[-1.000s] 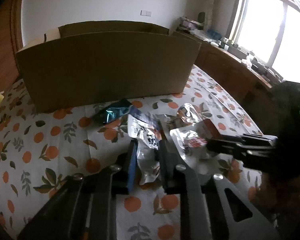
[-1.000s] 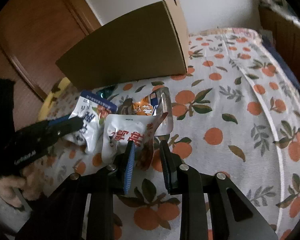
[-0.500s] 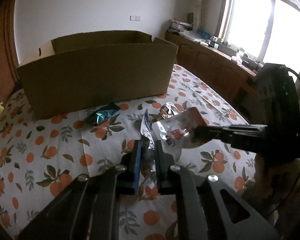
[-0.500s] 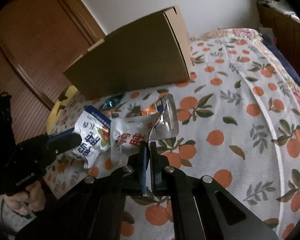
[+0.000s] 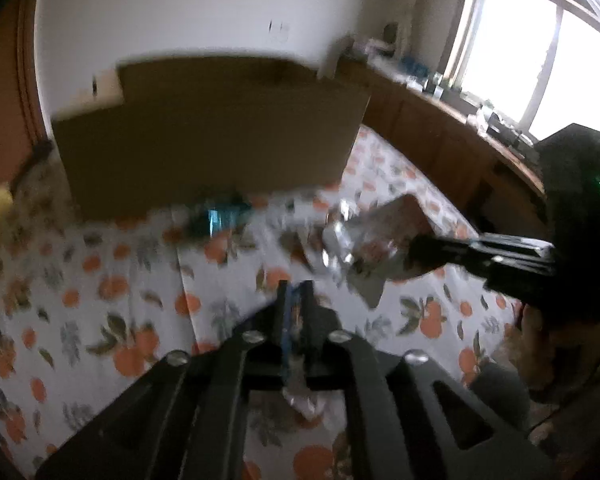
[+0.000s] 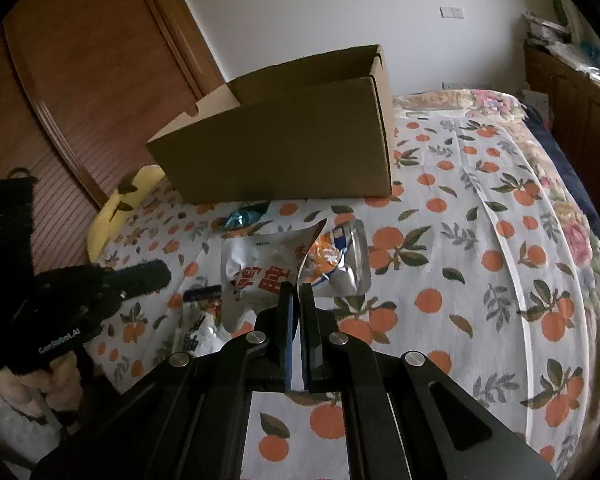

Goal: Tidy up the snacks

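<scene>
My right gripper (image 6: 298,292) is shut on the lower edge of a white snack packet with red characters (image 6: 256,272), held a little above the bedspread. It also shows in the blurred left wrist view as the right gripper (image 5: 416,252) pinching that white packet (image 5: 376,236). My left gripper (image 5: 296,304) is shut on a blue-and-white snack packet (image 5: 300,396), which hangs below its fingers. From the right wrist view the left gripper (image 6: 162,274) carries that blue-and-white packet (image 6: 198,332) at the left. An open cardboard box (image 6: 280,148) stands behind them.
An orange-and-silver packet (image 6: 342,260) lies on the orange-print bedspread (image 6: 480,280) just behind the lifted one. A teal wrapper (image 6: 240,216) sits by the box's front wall. A yellow cushion (image 6: 116,208) lies at the left, wooden doors behind, and a cabinet at the right.
Both grippers closed on their packets and raised them off the bedspread. The left wrist view has gone blurred and the box looks nearer in it.
</scene>
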A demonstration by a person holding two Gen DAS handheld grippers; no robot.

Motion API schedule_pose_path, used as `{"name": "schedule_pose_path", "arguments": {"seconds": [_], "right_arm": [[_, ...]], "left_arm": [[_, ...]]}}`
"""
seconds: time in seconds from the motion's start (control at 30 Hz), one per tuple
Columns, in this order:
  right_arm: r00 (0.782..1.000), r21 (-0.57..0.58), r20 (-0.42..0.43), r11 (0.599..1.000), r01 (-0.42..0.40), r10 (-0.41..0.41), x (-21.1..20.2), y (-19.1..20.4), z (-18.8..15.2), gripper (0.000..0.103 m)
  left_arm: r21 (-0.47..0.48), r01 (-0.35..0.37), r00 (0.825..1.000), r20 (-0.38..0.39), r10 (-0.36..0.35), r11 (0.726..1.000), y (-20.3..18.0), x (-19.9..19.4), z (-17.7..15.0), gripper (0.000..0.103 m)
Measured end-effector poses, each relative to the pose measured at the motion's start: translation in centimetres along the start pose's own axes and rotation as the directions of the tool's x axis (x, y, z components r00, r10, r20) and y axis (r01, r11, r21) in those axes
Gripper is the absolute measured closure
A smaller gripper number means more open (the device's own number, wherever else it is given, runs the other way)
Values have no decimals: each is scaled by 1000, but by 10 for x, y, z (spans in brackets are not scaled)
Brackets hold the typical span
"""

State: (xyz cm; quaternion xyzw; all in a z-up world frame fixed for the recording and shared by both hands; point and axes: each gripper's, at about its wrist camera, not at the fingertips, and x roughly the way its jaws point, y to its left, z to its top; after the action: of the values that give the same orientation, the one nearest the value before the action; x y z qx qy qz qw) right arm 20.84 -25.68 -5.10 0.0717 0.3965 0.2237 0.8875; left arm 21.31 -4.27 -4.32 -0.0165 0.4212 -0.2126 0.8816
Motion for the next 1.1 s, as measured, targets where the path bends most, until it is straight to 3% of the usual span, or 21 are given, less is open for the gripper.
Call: {"name": "schedule_pose_path", "arguments": {"seconds": [0.07, 0.1, 0.17, 0.3, 0.43, 0.57, 0.77, 0.97, 1.1], "right_arm": [[1000, 5, -3, 1000, -6, 6, -1, -2, -4, 103], [1000, 5, -4, 1000, -6, 6, 0, -3, -5, 103], [1000, 4, -7, 1000, -3, 3, 0, -5, -9, 103], [1000, 10, -18, 1000, -3, 3, 1, -10, -17, 102], [1000, 21, -24, 1000, -5, 5, 1, -18, -24, 102], [1000, 42, -20, 999, -14, 15, 1, -26, -29, 102], [999, 40, -19, 999, -32, 33, -1, -27, -33, 102], [998, 35, -12, 998, -54, 54, -2, -23, -34, 102], [998, 29, -18, 997, -66, 66, 0, -18, -37, 102]], "left_arm": [[-24, -16, 1000, -9, 15, 1000, 4, 3, -7, 94], [-29, -15, 1000, -9, 15, 999, 5, 4, -12, 86], [-54, -28, 1000, -6, 28, 998, 8, 6, -18, 61], [-113, -5, 1000, -20, 2, 994, 10, 12, -27, 38], [-125, -12, 1000, -9, 11, 992, 2, 14, -31, 37], [-133, -30, 998, -52, 23, 991, -9, 27, -33, 36], [-71, -153, 987, -65, 149, 986, -28, 42, -35, 36], [12, -232, 972, -41, 232, 973, -33, 50, -38, 36], [5, -258, 966, -19, 258, 966, -28, 51, -38, 35]]}}
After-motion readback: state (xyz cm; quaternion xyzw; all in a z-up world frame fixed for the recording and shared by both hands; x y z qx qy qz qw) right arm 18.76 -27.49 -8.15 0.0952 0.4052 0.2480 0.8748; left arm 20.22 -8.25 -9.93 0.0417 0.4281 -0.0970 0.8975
